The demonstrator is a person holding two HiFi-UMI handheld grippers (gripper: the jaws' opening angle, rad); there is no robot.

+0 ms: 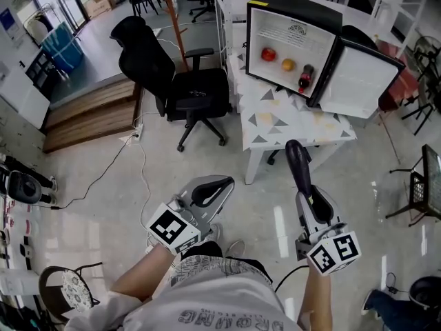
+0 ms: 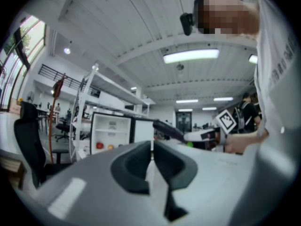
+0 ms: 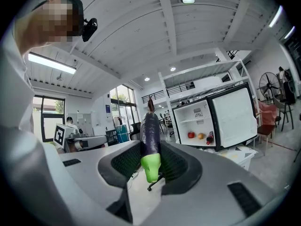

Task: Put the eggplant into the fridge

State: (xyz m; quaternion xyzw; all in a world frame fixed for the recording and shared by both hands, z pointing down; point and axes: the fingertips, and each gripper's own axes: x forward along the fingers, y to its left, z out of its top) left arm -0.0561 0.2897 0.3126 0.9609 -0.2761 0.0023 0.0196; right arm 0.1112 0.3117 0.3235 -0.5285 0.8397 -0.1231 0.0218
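Two grippers, one eggplant (image 3: 150, 133), one fridge (image 1: 295, 11), one counter (image 1: 275, 124), one black chair (image 1: 162, 78).

Fridge door open; inside one red fruit (image 1: 268, 54), one orange fruit (image 1: 288, 65), one dark bottle (image 1: 304, 78).

Eggplant long, glossy dark purple, green near end. Was pinched between right gripper (image 3: 151, 163) fingers (image 3: 178, 166), pointing 12 o'clock toward fridge, well apart from it.

Left gripper (image 2: 151, 161) fingers (image 2: 134, 166) pressed together, nothing between.

The eggplant's (image 3: 151, 133) purple skin looks smooth and glossy. The floor (image 1: 103, 185) is polished and shiny. The steps (image 1: 93, 112) look wooden.
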